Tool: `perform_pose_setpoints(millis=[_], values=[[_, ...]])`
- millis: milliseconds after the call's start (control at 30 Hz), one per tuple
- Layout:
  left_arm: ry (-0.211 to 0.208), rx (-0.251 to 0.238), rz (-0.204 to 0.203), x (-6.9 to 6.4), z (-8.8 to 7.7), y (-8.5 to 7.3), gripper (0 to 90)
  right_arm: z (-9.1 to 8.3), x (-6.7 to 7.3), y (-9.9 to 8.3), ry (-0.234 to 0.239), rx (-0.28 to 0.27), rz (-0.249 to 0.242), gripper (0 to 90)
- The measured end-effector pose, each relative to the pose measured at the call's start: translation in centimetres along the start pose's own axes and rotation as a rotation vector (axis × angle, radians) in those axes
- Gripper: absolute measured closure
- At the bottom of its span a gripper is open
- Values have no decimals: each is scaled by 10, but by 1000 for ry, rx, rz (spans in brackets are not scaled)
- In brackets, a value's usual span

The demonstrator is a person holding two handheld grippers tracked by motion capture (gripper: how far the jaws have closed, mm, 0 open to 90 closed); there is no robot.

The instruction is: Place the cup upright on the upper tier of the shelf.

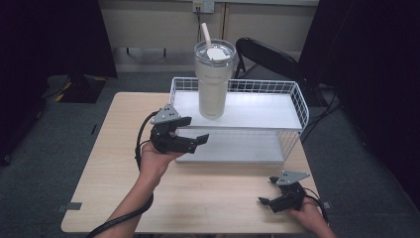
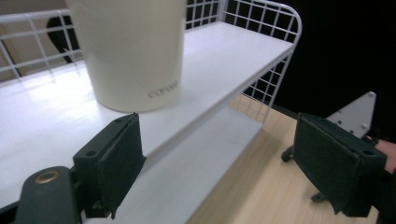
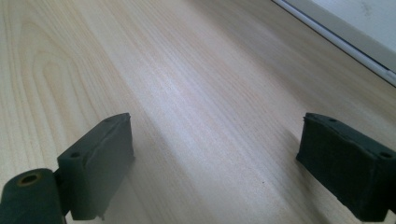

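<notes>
my left gripper (image 1: 190, 130) hangs with jaws wide apart just short of the tumbler (image 1: 213, 79), which stands upright on the top shelf of the white wire rack (image 1: 289, 106), near the front edge. my right gripper (image 1: 270, 191) sits low over the table (image 1: 114, 148), jaws also apart, holding nothing. risk as i see it: the tumbler is tall with a straw (image 1: 205, 33) and lid, so a high or off-centre pinch could tip it off the shelf, or a jaw could clip the shelf lip.

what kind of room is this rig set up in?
Probably an office or lab data-collection corner: a small wooden table on grey carpet, a folding chair against a plain wall, and a staged wire shelf holding a tumbler.
</notes>
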State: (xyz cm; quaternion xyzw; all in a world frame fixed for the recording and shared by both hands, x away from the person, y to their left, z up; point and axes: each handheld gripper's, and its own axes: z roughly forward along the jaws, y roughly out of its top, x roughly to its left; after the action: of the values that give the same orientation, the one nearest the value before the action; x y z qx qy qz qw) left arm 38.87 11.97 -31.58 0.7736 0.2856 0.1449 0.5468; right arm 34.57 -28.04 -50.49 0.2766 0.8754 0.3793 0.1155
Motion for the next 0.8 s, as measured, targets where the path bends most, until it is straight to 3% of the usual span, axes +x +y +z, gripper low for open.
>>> perform_pose_setpoints(millis=[333, 667, 800], values=[[-48, 6, -18, -7, 2, -24, 163, 0, 0, 0, 0, 1, -1, 96], [-58, 26, -32, -11, 2, -49, 163, 0, 0, 0, 1, 0, -1, 96], [-59, 38, -20, -12, 2, -60, 163, 0, 0, 0, 1, 0, -1, 96]])
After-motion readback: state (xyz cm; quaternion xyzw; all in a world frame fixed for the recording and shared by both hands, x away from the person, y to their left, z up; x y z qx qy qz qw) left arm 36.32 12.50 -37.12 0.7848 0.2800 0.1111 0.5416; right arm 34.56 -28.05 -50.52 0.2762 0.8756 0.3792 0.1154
